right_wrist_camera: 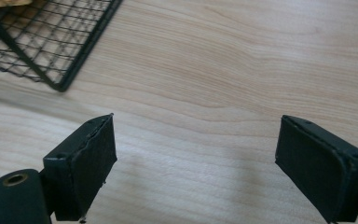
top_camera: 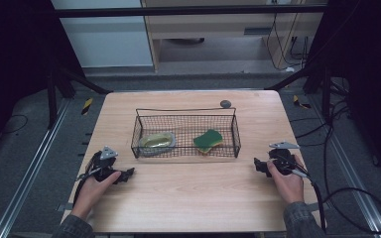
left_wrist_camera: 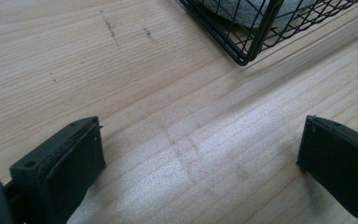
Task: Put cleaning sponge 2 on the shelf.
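A black wire basket stands in the middle of the wooden table. Inside it lie a grey dish on the left and a green sponge on the right. My left gripper rests low on the table in front of the basket's left corner, jaws wide apart with bare wood between them. My right gripper sits at the table's right side, just off the basket's right end, also open and empty. A corner of the basket shows ahead of the left gripper's jaws, and another corner ahead of the right gripper's.
A small dark round object lies on the table behind the basket. Cables trail on the floor to the right of the table. Metal frame legs stand at the far corners.
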